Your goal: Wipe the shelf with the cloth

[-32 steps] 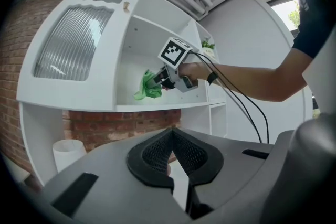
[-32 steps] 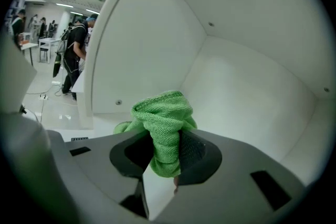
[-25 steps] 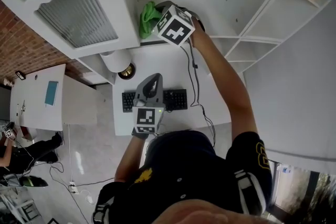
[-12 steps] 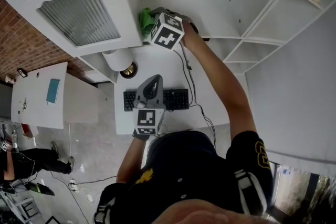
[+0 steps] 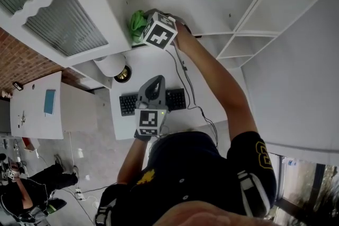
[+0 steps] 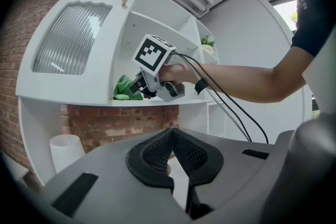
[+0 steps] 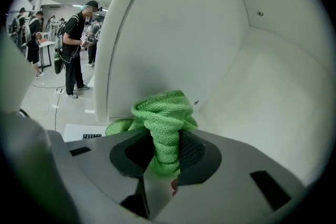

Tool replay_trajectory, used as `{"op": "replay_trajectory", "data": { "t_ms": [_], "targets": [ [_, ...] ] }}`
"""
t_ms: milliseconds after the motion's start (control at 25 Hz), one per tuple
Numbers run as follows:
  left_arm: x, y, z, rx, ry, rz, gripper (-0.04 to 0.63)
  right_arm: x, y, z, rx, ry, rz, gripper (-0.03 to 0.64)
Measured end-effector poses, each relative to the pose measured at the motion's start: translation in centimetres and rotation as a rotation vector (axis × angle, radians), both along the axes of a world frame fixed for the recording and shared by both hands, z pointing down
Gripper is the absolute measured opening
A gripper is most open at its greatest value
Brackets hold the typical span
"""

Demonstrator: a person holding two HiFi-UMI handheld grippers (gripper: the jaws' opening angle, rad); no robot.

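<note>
A bunched green cloth (image 7: 164, 124) is pinched between the jaws of my right gripper (image 7: 164, 157), which is shut on it. In the head view the right gripper (image 5: 142, 28) holds the cloth (image 5: 136, 21) at the left end of the white shelf (image 5: 212, 13), against its inner side wall. The left gripper view shows the same cloth (image 6: 124, 89) resting on the shelf board (image 6: 173, 101). My left gripper (image 5: 152, 87) hangs lower, above the desk; its jaws (image 6: 176, 157) are closed with nothing between them.
A white cabinet door (image 5: 53, 13) with ribbed glass stands open left of the shelf. Below lie a keyboard (image 5: 153, 100) on a white desk (image 5: 159, 61) and a white lamp (image 5: 112, 65). Cables run from the right gripper. People stand in the room's background (image 7: 76, 44).
The right gripper has slid the cloth leftward along the shelf, toward the left side wall. The left gripper has stayed in place.
</note>
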State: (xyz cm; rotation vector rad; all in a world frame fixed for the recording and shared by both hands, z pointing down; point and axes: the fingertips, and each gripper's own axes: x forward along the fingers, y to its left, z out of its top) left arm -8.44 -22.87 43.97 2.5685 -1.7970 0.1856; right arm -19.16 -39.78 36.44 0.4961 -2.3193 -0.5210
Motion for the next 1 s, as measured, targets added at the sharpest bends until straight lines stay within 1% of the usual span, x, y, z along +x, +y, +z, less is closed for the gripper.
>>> {"op": "replay_trajectory", "data": {
  "t_ms": [160,640,880,1000],
  "targets": [
    [0.3,-0.2,0.1,-0.005,-0.015,0.008,0.018,0.6,-0.2,0.0,-0.04,-0.038,0.022,0.101],
    [0.2,-0.6,0.5,-0.016,-0.024,0.007,0.018,2.9,-1.3,0.0,-0.082,-0.043,0.082,0.101],
    [0.8,-0.9,0.9,-0.018,-0.008,0.015,0.018,4.4,-2.0,-0.1,-0.097,-0.047,0.109,0.101],
    [0.6,-1.4,0.8,-0.017,-0.006,0.019,0.018,5.0,-2.2,0.1,-0.117,-0.055,0.142,0.101]
  ]
}}
